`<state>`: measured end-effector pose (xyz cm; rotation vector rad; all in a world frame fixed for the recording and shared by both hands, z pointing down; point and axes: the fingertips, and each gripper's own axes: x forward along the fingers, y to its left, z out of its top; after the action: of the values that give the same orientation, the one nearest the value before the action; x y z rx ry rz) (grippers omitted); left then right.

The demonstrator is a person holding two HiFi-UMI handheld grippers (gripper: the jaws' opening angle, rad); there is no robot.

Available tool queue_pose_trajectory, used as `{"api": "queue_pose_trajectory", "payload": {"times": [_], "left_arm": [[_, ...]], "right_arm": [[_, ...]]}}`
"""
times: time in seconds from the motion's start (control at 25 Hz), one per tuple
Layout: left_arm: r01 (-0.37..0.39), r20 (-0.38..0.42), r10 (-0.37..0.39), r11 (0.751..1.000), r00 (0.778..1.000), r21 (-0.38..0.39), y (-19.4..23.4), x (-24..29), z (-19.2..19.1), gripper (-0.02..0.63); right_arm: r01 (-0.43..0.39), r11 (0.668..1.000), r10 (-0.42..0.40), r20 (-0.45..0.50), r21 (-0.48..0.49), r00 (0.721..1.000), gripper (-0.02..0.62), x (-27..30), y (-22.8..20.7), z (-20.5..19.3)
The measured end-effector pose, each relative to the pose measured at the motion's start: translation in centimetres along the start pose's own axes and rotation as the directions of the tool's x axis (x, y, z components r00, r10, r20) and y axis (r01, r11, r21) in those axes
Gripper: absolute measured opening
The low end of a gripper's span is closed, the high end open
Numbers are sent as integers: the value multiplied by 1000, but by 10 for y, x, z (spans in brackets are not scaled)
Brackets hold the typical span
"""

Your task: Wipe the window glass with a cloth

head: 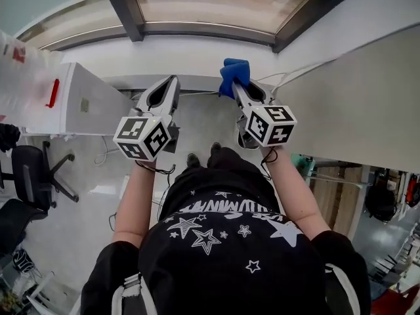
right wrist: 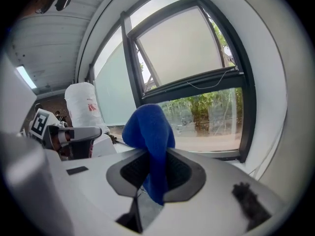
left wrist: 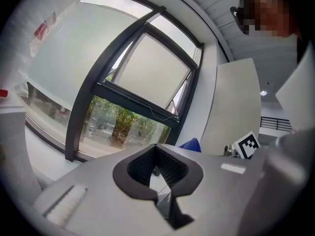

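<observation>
A blue cloth [head: 233, 75] bulges from the tip of my right gripper [head: 239, 87], which is shut on it. In the right gripper view the cloth [right wrist: 150, 134] hangs pinched between the jaws, in front of the window glass [right wrist: 206, 113]. My left gripper [head: 172, 83] is held beside the right one, jaws closed together with nothing between them. The window glass [head: 216, 2] with its dark frame [head: 128, 8] lies ahead of both grippers, above a white sill [head: 190, 51]. In the left gripper view the lower pane [left wrist: 125, 127] shows trees outside; the left gripper [left wrist: 156, 156] points toward it.
A white cabinet [head: 72, 100] with plastic-wrapped goods [head: 23, 71] stands at the left. A beige wall panel [head: 354, 104] rises on the right. An office chair [head: 33, 176] sits lower left. A cable [head: 289, 74] runs along the sill at right.
</observation>
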<state>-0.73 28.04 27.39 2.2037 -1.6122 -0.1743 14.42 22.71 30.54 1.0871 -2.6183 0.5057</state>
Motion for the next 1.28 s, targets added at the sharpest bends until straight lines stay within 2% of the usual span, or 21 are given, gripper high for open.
{"api": "queue_pose_trajectory", "payload": {"times": [0.12,0.28,0.52,0.68,0.96,1.28], "left_arm": [[-17,-1,17,1000,1000,-3,3,6,0,7],[-67,29,69,996,997,-64,14,21,9,6],[-43,34,41,997,999,63,7,64,41,8],[-49,47,46,997,998,67,22,100,60,7],[-62,27,60,994,998,89,30,168,69,7],[-130,7,130,986,991,105,45,194,70,7]], "right_arm": [[-2,1000,3,-9,8,1000,77,8,-9,-1],[-39,999,40,-9,24,999,77,41,-13,3],[-107,994,107,11,-11,994,77,80,-26,37],[-106,994,106,20,0,994,77,107,-58,56],[-79,995,77,41,60,996,77,138,-129,83],[-111,990,106,61,92,993,77,168,-165,104]]}}
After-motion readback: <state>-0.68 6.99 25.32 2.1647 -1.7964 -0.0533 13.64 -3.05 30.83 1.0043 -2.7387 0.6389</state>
